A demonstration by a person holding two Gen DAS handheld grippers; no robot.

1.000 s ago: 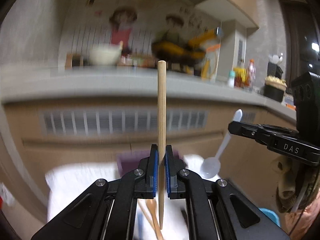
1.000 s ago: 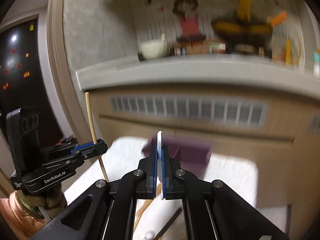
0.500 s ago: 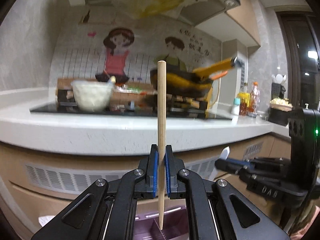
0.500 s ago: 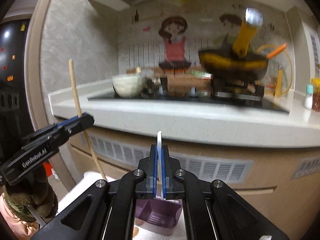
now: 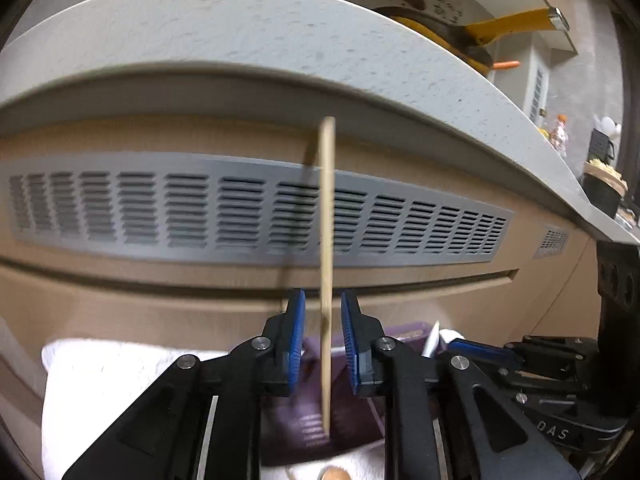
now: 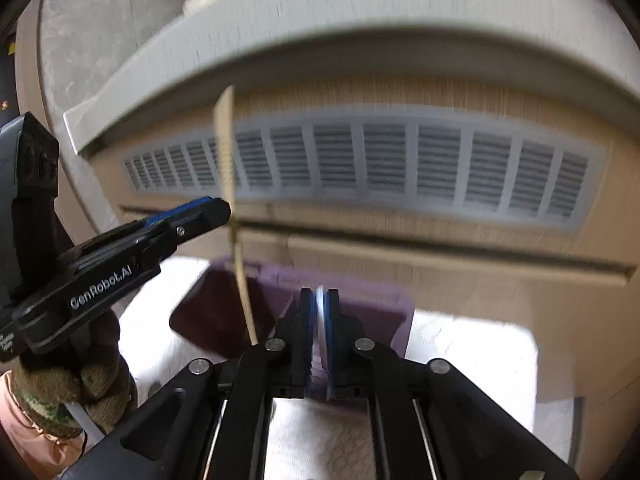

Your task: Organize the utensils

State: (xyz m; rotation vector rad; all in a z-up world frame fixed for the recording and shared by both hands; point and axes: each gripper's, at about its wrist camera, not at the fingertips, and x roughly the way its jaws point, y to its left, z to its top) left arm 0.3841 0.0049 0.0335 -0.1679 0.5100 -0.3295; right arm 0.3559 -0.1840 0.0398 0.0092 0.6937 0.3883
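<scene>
Dropping the thin wooden chopstick (image 5: 326, 264) from my just-spreading left gripper (image 5: 322, 342) into the purple plastic utensil bin (image 6: 372, 312) on the white towel (image 6: 472, 344), my right gripper (image 6: 319, 334), jaws just easing, seemingly pinching the white plastic spoon handle (image 6: 320, 308), next needing release above the bin.

A pale speckled stone countertop (image 5: 280, 28) curved above beige wooden cabinet fronts (image 5: 120, 136) fitted with a long grey slatted vent (image 5: 200, 208).

A pale wooden chopstick (image 5: 327, 264) stands nearly upright, its lower tip inside a purple slotted utensil holder (image 5: 360, 420) on a white towel (image 5: 100, 384). A thin white utensil handle (image 6: 320, 320), apparently a spoon's, rises over the holder's near edge.
</scene>
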